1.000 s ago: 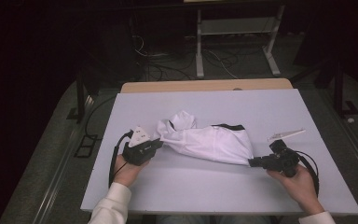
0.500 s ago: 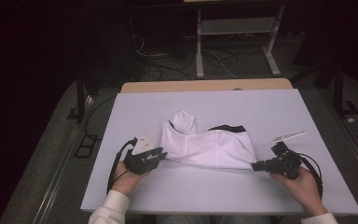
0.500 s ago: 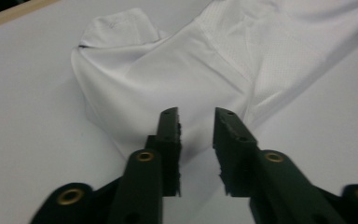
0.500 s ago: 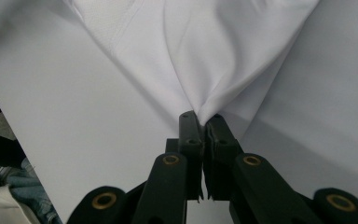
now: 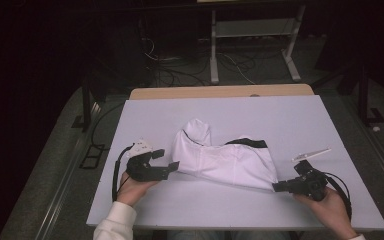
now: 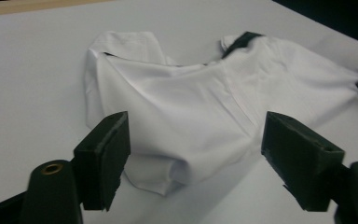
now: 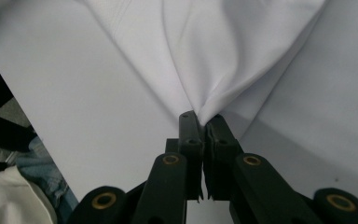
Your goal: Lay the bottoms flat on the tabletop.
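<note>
Left hand pose: left hand (image 5: pixel 132 186) comes in from 6 o'clock at the table's near-left, sleeve visible at the wrist; it carries the left gripper (image 5: pixel 171 167) roughly level, pointing toward 3 o'clock at the garment.
Left gripper jaws: standing well apart, having just been opening; in the left gripper view the gripper (image 6: pixel 193 154) frames the cloth's near fold, which lies between and just beyond the jaws, no pad pressing on it.
Right hand pose: right hand (image 5: pixel 330 210) enters from 6 o'clock at the near-right; right gripper (image 5: pixel 276 187) points toward 9 o'clock, low to the table.
Right gripper jaws: pressed together on a pinch of fabric; in the right gripper view the gripper (image 7: pixel 200 121) has the cloth fanning out from its tips toward 12 o'clock.
White garment (image 5: pixel 225 160): lies rumpled at the middle of the table (image 5: pixel 280 115), between the two grippers; dark trim at its 1 o'clock edge; its 4 o'clock corner is in the right gripper.
Cables: a black cable loops from each gripper.
</note>
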